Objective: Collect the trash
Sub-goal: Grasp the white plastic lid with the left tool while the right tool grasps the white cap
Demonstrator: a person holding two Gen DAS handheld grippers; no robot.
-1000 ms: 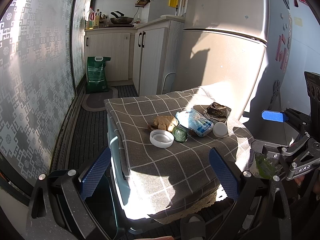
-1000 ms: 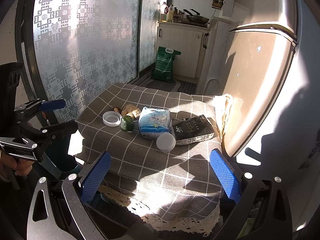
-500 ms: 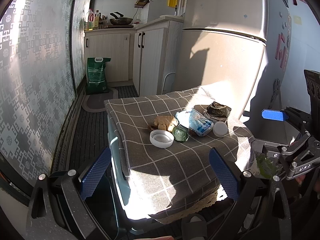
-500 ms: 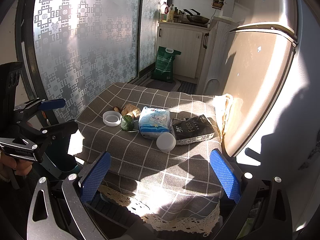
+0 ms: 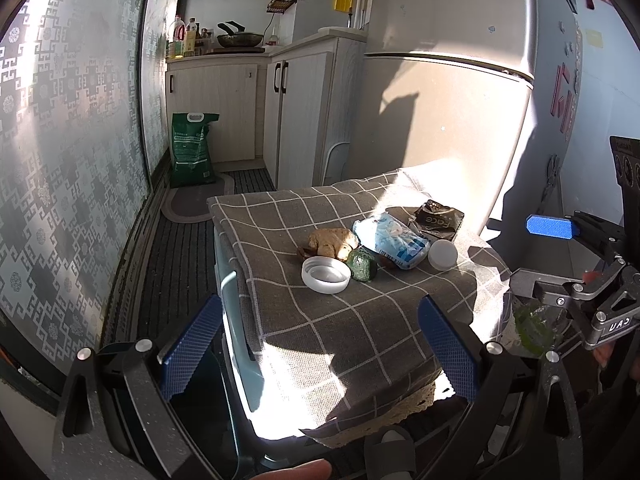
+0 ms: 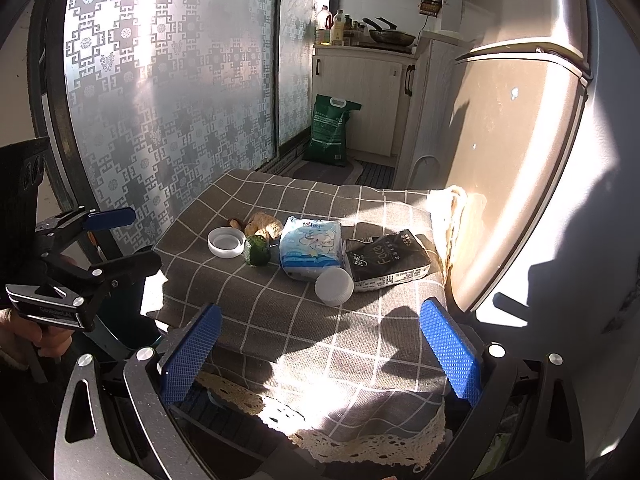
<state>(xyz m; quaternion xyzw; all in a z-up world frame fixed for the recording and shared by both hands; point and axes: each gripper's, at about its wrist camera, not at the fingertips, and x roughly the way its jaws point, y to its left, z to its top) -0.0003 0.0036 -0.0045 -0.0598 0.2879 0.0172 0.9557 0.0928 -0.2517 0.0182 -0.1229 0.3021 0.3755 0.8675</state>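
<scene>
Sunlight is falling across a checked tablecloth [image 5: 320,320] in the left wrist view, where the left gripper [image 5: 320,344] is hanging wide open and empty, short of a white lid [image 5: 325,275], a green crumpled lump [image 5: 362,265] and a blue tissue pack [image 5: 392,240].

From the right wrist, the right gripper [image 6: 318,350] is gaping empty too, nearest a white cap [image 6: 334,286] touching a black packet [image 6: 387,260]. These are probably light, soft wrappers; pinching their edges looks easiest.

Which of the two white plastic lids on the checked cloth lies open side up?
The wide, shallow white plastic lid beside the green avocado, its hollow facing up. The other white ribbed cap lies tipped against the blue-white tissue pack.
</scene>
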